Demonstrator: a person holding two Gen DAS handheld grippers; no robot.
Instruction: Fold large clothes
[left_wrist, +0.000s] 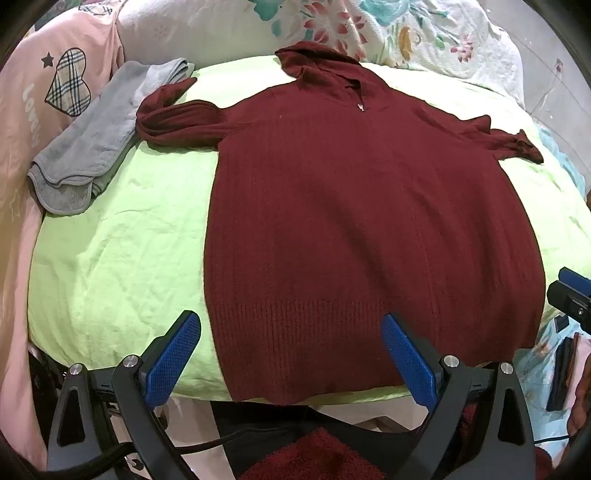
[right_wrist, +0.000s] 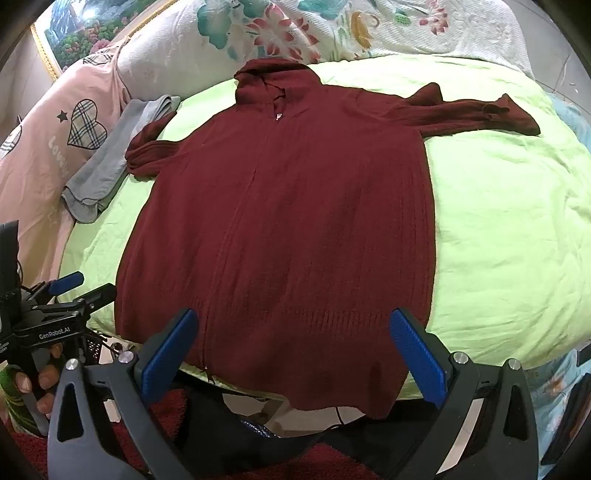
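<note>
Your left gripper (left_wrist: 291, 354) stands with its jaws spread wide and nothing between the blue pads (left_wrist: 173, 354); it hangs over the near hem of the maroon hooded sweater (left_wrist: 369, 229), not touching it. Your right gripper (right_wrist: 295, 354) is likewise wide and empty, above the same hem. The sweater lies flat, front up and zipped, on the light green sheet (right_wrist: 498, 229), hood toward the far side and both sleeves out sideways. Its near hem droops over the sheet's front edge. The left sleeve's cuff lies against a folded grey garment (left_wrist: 92, 144) at the sheet's far-left corner. A pink cover with a plaid heart (left_wrist: 68, 81) borders that side. A floral quilt (right_wrist: 332, 29) lies beyond the hood.
</note>
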